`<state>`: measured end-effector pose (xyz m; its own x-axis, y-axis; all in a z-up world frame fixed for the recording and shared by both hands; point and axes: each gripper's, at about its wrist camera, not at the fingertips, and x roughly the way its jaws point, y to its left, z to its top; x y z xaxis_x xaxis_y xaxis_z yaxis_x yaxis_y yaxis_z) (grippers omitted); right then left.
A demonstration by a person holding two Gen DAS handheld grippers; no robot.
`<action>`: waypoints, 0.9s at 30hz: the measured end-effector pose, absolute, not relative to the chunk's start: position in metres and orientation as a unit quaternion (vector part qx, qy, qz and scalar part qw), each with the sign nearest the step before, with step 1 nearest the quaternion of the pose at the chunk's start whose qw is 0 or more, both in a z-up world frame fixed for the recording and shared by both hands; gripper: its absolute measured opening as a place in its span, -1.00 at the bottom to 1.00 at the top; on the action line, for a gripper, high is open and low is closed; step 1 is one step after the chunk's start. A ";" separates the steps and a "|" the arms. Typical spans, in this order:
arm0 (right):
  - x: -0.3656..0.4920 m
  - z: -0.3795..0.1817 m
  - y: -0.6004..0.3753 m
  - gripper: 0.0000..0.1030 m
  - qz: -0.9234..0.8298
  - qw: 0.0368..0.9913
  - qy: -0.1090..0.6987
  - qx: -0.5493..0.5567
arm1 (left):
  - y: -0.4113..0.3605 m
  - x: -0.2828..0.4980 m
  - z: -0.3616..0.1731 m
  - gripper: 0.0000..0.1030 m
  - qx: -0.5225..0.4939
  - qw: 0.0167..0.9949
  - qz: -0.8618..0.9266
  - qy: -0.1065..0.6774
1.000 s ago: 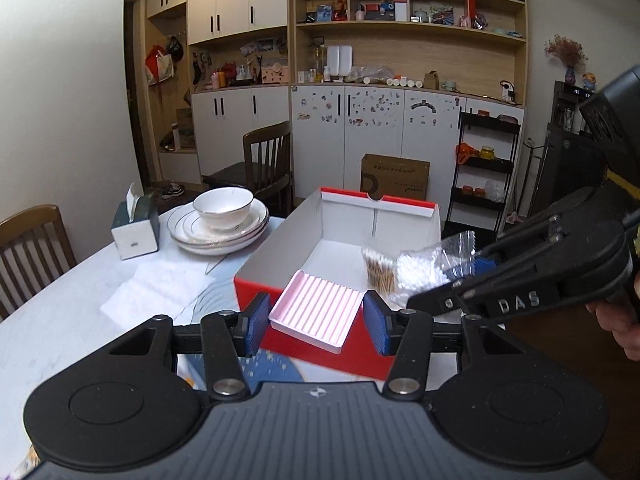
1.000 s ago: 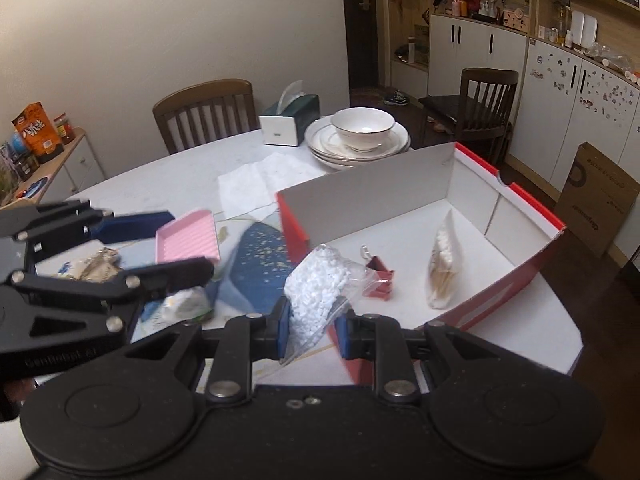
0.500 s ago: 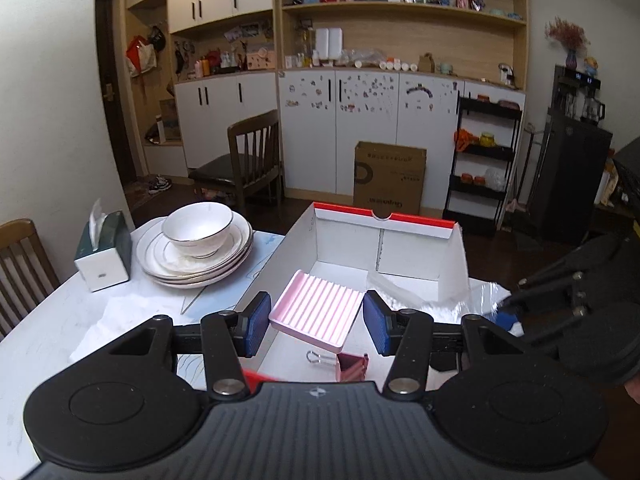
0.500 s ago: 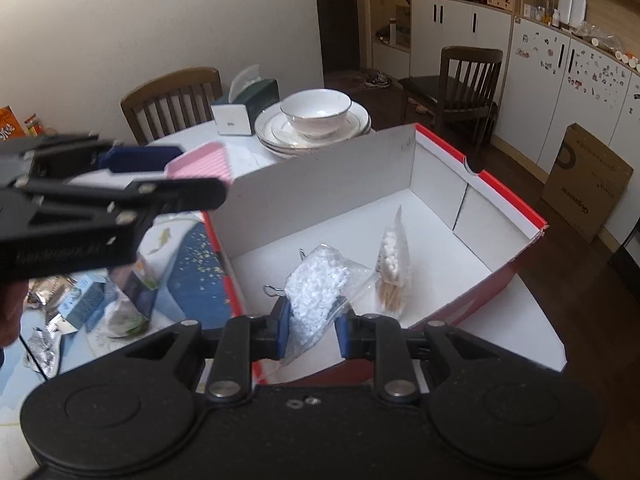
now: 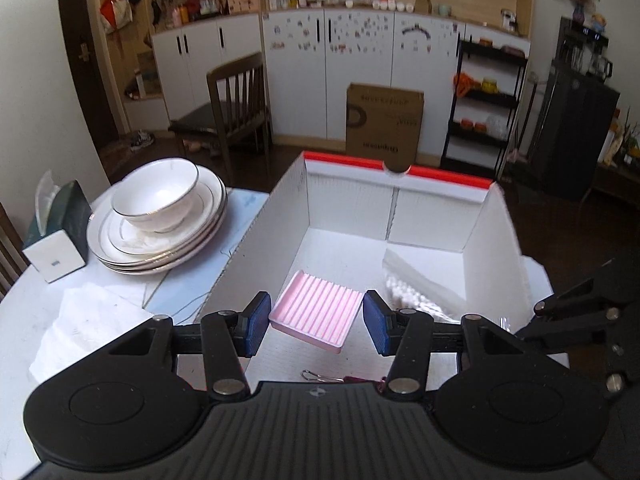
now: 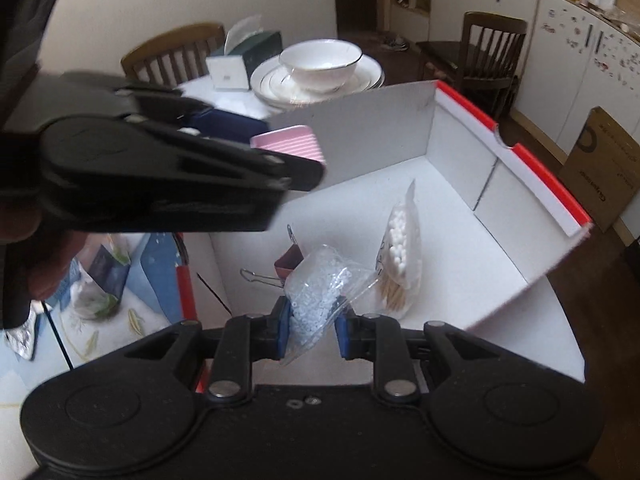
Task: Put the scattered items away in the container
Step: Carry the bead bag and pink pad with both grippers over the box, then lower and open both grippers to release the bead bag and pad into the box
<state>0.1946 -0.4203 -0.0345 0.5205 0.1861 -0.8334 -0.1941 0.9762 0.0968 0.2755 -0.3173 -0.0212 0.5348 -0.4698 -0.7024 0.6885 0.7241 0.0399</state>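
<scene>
The red-and-white cardboard box [image 5: 436, 182] [image 6: 532, 168] stands open on the table. My left gripper [image 5: 316, 322] is shut on a pink ribbed tray [image 5: 318, 310] and holds it over the box floor; the tray also shows in the right wrist view [image 6: 294, 142]. My right gripper [image 6: 312, 330] is shut on a clear bag of small white beads [image 6: 320, 292], held above the box's near side. Inside the box lie a bag of cotton swabs [image 6: 402, 256] [image 5: 416, 288] and a binder clip [image 6: 286, 266] [image 5: 332, 378].
Stacked white plates with a bowl [image 5: 160, 216] and a tissue box [image 5: 60, 232] sit on the table left of the box. A white napkin [image 5: 84, 320] lies nearer. Wrappers and packets [image 6: 96, 280] lie left of the box. Wooden chairs stand around the table.
Both grippers moved forward over the box with their loads. The pink tray and the bead bag now hang above the box interior instead of short of its near wall.
</scene>
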 end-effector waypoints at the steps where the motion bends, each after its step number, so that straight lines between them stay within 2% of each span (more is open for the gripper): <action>1: 0.198 -0.037 -0.420 -0.58 0.112 0.868 0.483 -0.010 | -0.320 0.280 -0.025 -0.04 0.159 0.858 -0.336 0.353; 10: 0.223 -0.055 -0.409 -0.59 0.118 0.843 0.523 -0.049 | -0.353 0.308 -0.052 -0.04 0.196 0.831 -0.329 0.403; 27: 0.234 -0.082 -0.407 -0.58 0.121 0.815 0.565 -0.033 | -0.371 0.336 -0.092 -0.03 0.223 0.766 -0.305 0.520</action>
<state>0.2336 -0.4071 -0.0816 0.3319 0.1607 -0.9295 -0.2345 0.9685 0.0838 0.3362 -0.3711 -0.0922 0.2733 -0.2363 -0.9324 0.6991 0.7146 0.0238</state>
